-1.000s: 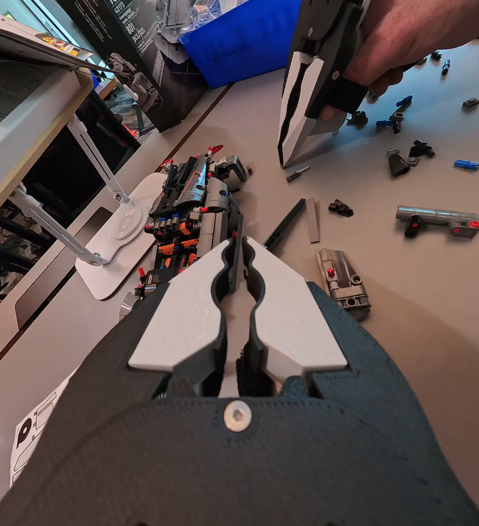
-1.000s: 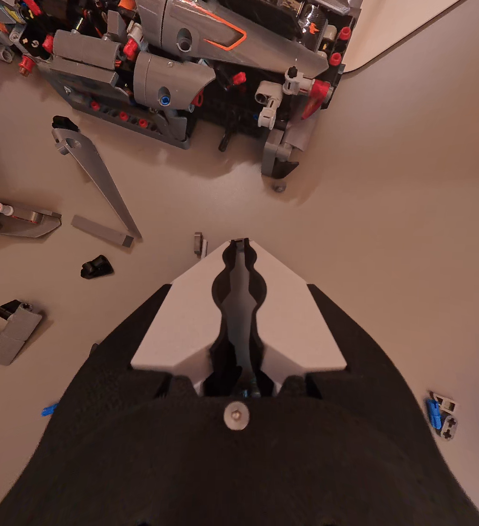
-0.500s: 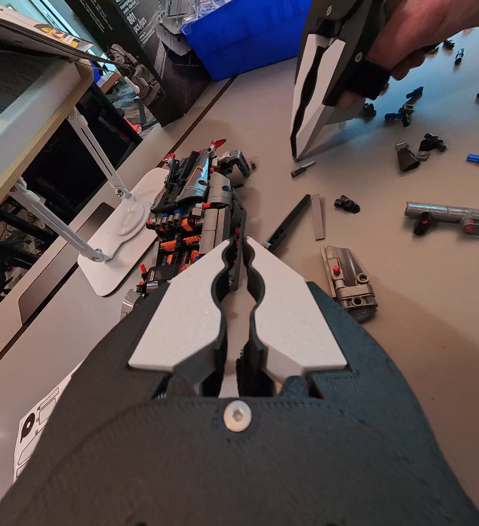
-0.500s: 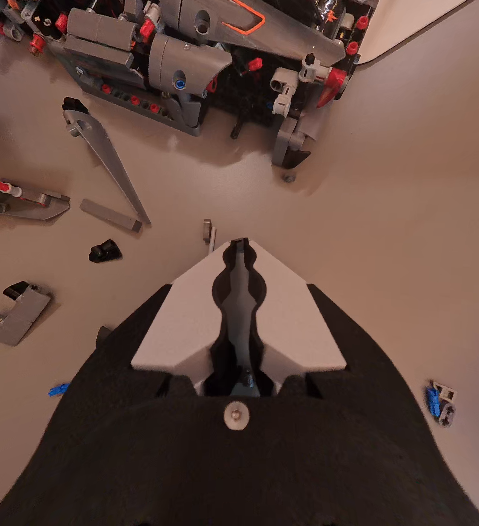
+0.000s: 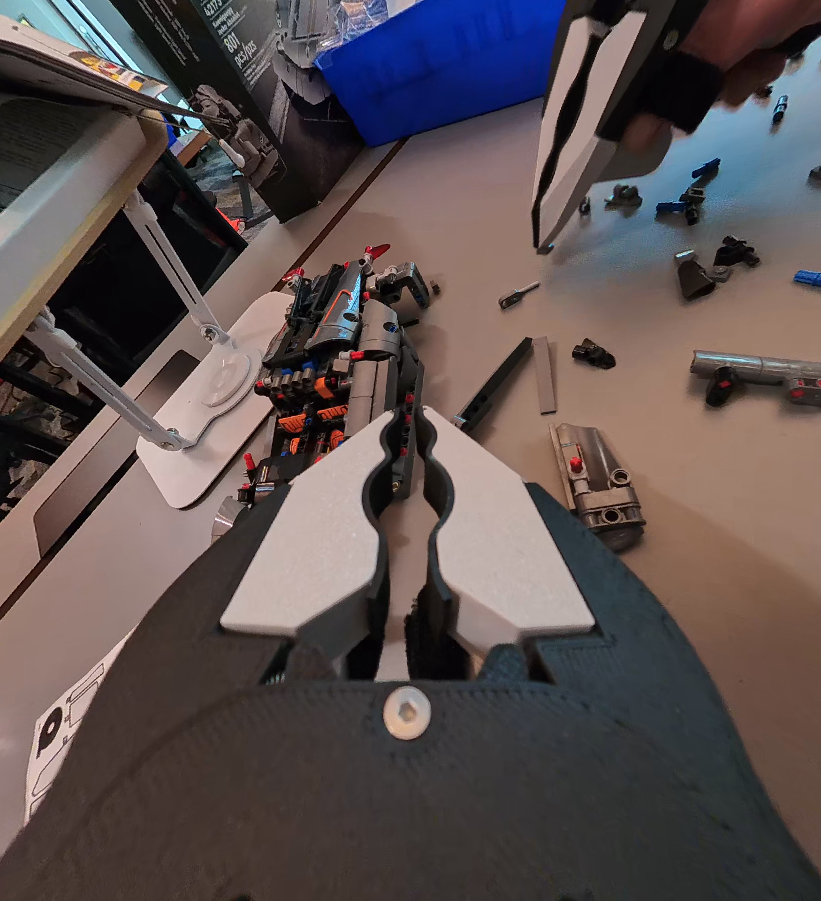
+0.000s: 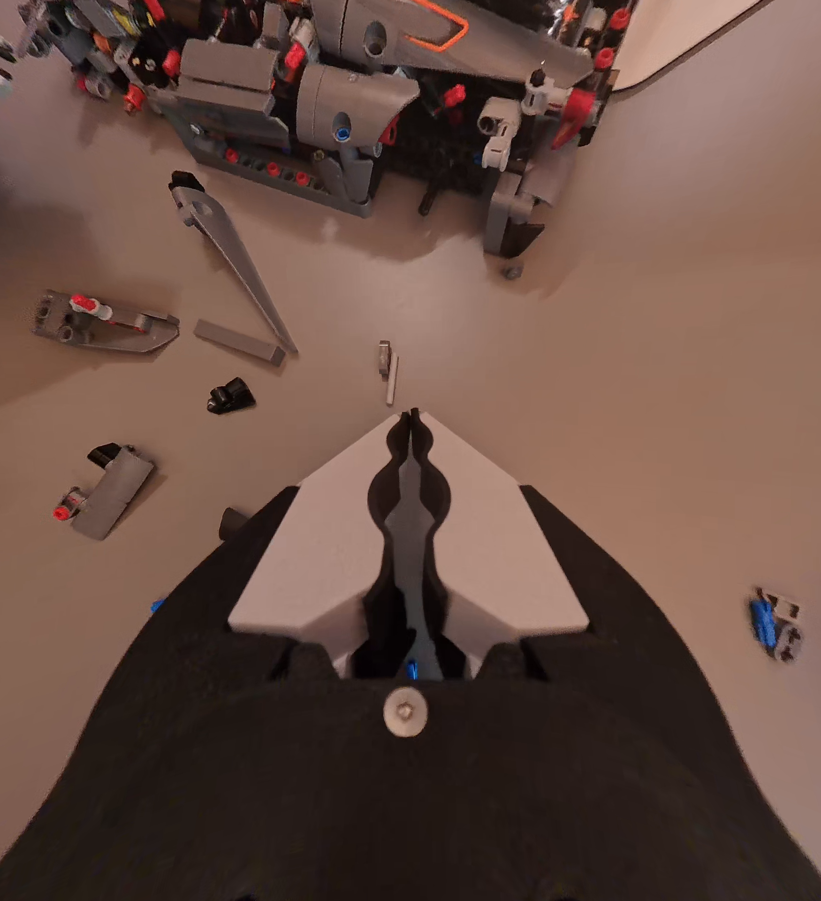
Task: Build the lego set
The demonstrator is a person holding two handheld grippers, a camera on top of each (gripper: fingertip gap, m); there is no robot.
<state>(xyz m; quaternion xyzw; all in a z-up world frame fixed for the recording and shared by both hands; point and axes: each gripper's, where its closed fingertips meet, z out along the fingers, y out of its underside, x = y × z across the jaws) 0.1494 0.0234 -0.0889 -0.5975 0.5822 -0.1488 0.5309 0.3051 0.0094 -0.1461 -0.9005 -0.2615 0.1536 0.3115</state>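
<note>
The partly built grey, black and orange lego model [image 5: 350,341] lies on the tan table, just beyond my left gripper [image 5: 408,414]. The left gripper's tips stand narrowly apart with nothing between them. The model also fills the top of the right wrist view [image 6: 350,97]. My right gripper [image 6: 409,414] is shut, and I see nothing between its tips. It hangs above the table, just short of a small grey pin piece [image 6: 386,370]. In the left wrist view the right gripper [image 5: 542,246] is held by a hand above that pin [image 5: 518,294].
Loose parts lie right of the model: a long dark beam [image 5: 496,380], a grey tile [image 5: 544,375], a grey panel piece [image 5: 594,478], a black connector [image 5: 593,355], a grey tube piece [image 5: 764,375]. A blue bin [image 5: 438,63], the set's box [image 5: 252,97] and a white stand base [image 5: 213,404] stand behind and left. The grippers' ends are close to 15 cm from one another. From the right gripper's tips to the black connector [image 5: 593,355] is close to 9 cm. Seen from the right wrist view [image 6: 223,394] as well.
The right gripper has lifted and drawn back from the small grey pin, so more of the table shows. The left gripper has barely moved.
</note>
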